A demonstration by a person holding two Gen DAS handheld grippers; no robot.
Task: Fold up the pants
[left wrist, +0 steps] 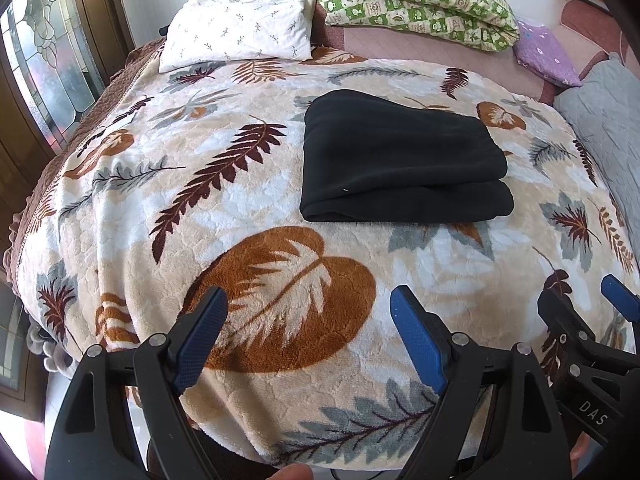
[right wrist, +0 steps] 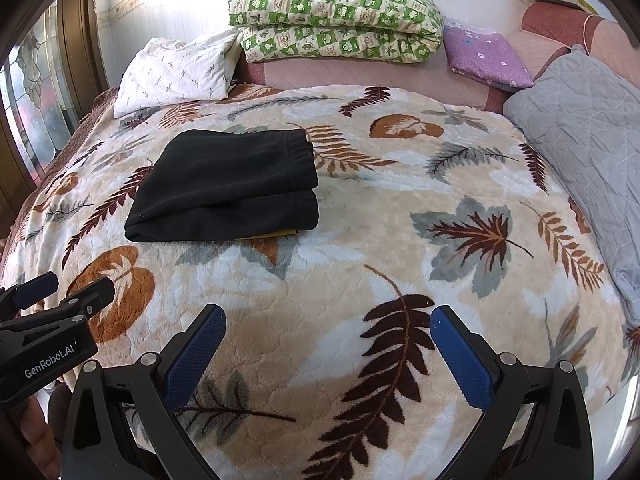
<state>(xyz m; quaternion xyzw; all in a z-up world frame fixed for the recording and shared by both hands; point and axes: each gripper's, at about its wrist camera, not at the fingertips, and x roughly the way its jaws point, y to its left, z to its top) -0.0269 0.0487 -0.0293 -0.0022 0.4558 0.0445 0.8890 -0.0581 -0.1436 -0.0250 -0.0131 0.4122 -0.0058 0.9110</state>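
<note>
Both pictures are bright with daylight from the stained-glass window (left wrist: 44,68) at the left edge. The white wall (right wrist: 168,12) is overexposed. Fisheye distortion bends the edges; corners are dark, focus stays sharp.

"GenRobot.AI" is printed in white on the black body of the left gripper (right wrist: 60,294). "DAS" is read on the right gripper (left wrist: 588,300).
</note>
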